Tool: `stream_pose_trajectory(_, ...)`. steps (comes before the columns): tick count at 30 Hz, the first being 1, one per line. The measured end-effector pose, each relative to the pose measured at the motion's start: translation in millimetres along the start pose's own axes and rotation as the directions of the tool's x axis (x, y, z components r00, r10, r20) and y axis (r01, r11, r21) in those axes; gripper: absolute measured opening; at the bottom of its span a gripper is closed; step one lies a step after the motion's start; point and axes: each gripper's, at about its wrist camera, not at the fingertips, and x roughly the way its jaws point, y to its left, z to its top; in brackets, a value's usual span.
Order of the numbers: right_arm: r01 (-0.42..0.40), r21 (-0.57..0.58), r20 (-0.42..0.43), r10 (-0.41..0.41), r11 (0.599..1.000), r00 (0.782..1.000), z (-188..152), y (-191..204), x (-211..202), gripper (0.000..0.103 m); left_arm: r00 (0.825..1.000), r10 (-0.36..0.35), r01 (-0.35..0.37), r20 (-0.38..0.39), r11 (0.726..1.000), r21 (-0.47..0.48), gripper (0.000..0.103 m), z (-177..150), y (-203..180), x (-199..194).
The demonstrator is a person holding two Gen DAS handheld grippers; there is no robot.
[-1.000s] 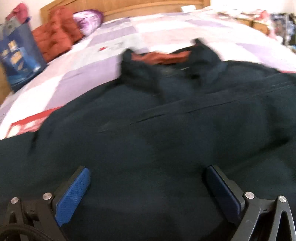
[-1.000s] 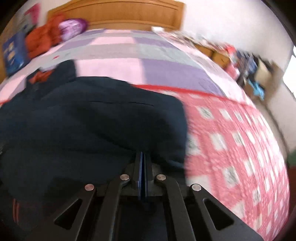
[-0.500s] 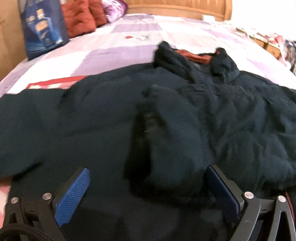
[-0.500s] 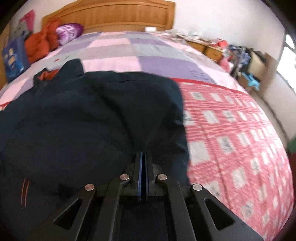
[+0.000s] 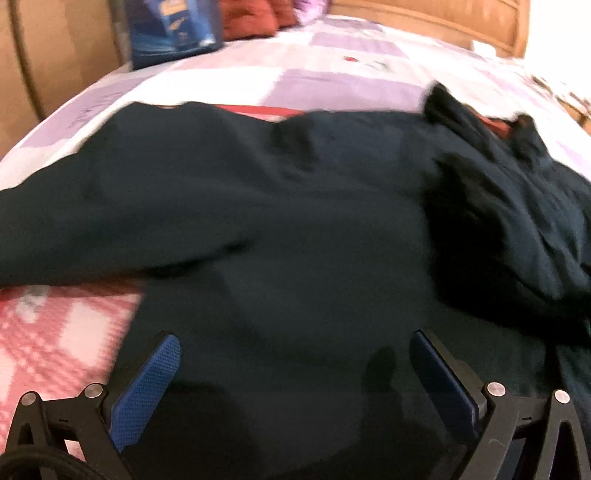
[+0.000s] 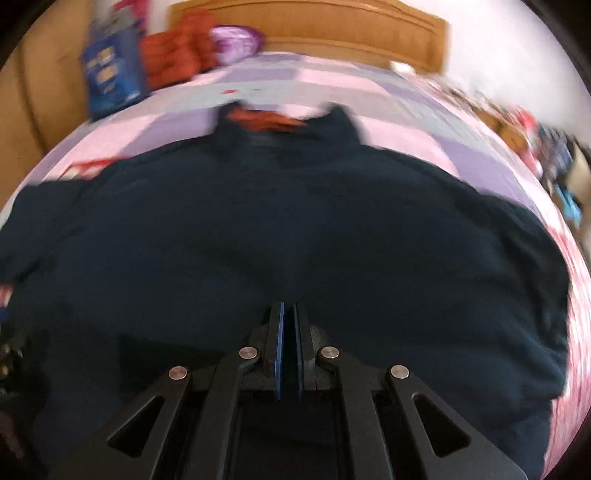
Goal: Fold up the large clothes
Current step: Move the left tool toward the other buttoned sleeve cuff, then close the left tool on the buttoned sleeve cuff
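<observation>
A large dark navy jacket [image 5: 295, 221] lies spread on the bed, its collar with orange lining [image 5: 495, 125] toward the headboard. My left gripper [image 5: 293, 338] hovers open over the jacket's lower part, with nothing between its blue pads [image 5: 147, 387]. In the right wrist view the jacket [image 6: 295, 221] fills the middle and its collar [image 6: 266, 120] lies straight ahead. My right gripper [image 6: 289, 304] is nearly closed and its jaws are opening. A slim gap shows between the pads, and creases of the dark cloth still run into the tips.
The bed has a pink checked quilt [image 5: 55, 332] and a lilac patchwork sheet [image 6: 388, 96]. A blue bag [image 6: 110, 74], red cushions [image 6: 173, 55] and a purple pillow [image 6: 236, 44] stand by the wooden headboard [image 6: 351, 29]. Clutter [image 6: 535, 136] lies beside the bed on the right.
The right gripper has swept left over the jacket with its cloth, from the jacket's right edge to its middle, and its pads have parted slightly. The left gripper has swung left, still open.
</observation>
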Motion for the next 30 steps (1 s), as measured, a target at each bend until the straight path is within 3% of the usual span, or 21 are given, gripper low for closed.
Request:
stream_pose_trajectory(4,0.140,-0.088,0.096,-0.131,0.986,0.987,-22,36,4,0.006,0.999,0.045,-0.044,0.012,0.994,-0.096,0.102,4,50,-5)
stream_pose_trajectory(7,0.148,-0.072,0.122,-0.139,0.986,0.983,-28,34,7,0.006,0.996,0.090,-0.087,0.014,0.980,-0.179,0.102,3,98,-9)
stream_pose_trajectory(11,0.139,-0.064,0.121,-0.131,0.988,0.984,-28,32,11,0.006,0.986,0.165,-0.158,-0.005,0.937,-0.311,0.102,-3,174,-11)
stream_pose_trajectory(16,0.199,-0.096,0.131,-0.186,0.975,0.974,-25,40,18,0.006,0.972,0.232,-0.217,-0.028,0.847,-0.486,0.102,-13,276,-10)
stream_pose_trajectory(19,0.197,-0.093,0.128,-0.185,0.976,0.974,-23,39,22,0.006,0.978,0.209,-0.183,-0.027,0.779,-0.600,0.102,-21,327,-9)
stream_pose_trajectory(21,0.177,-0.079,0.124,-0.167,0.981,0.978,-22,36,23,0.006,0.988,0.155,-0.125,-0.017,0.722,-0.680,0.102,-27,359,-6)
stream_pose_trajectory(23,0.161,-0.068,0.122,-0.152,0.985,0.981,-21,33,24,0.006,0.993,0.114,-0.081,-0.004,0.678,-0.730,0.102,-33,383,0)
stream_pose_trajectory(30,0.154,-0.064,0.117,-0.145,0.986,0.982,-19,34,25,0.006,0.997,0.073,-0.031,0.015,0.596,-0.802,0.102,-27,403,32)
